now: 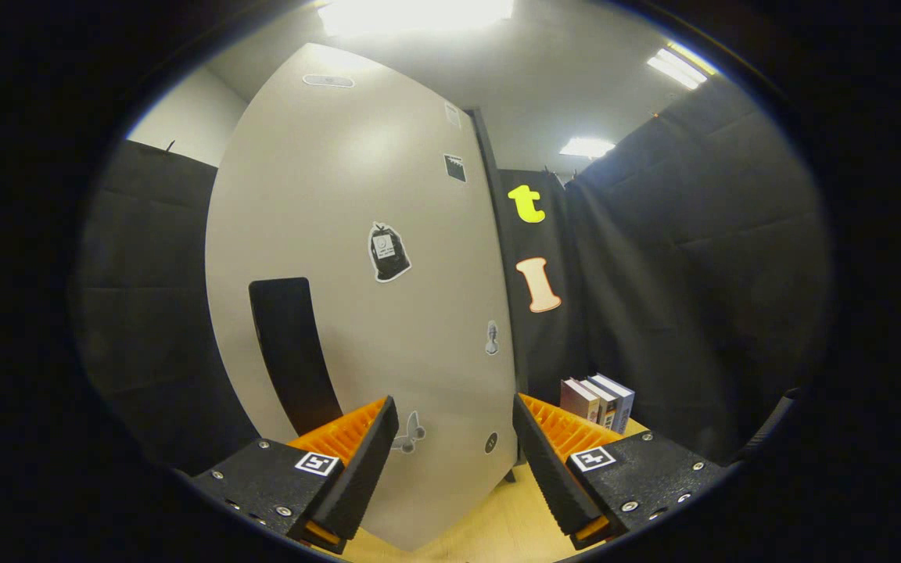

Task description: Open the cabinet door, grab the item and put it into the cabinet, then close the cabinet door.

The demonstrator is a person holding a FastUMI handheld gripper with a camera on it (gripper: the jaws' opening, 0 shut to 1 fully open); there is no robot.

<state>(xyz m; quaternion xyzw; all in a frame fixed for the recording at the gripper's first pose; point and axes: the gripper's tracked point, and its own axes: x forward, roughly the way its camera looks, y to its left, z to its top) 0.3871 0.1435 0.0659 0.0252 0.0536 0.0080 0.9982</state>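
A tall pale cabinet door (357, 258) with several stickers stands close ahead of me, closed as far as I can see. Its long black handle (291, 352) runs down the door just beyond my left finger. My gripper (454, 418) is open, fingers spread wide with nothing between them, and points at the door's lower right part. A small row of books (597, 400) stands upright on the wooden table (497, 516) to the right of the cabinet, just beyond my right finger.
Black cloth walls close the booth on the left, the back and the right. A dark post (497, 258) runs along the cabinet's right edge. Ceiling lights glare overhead.
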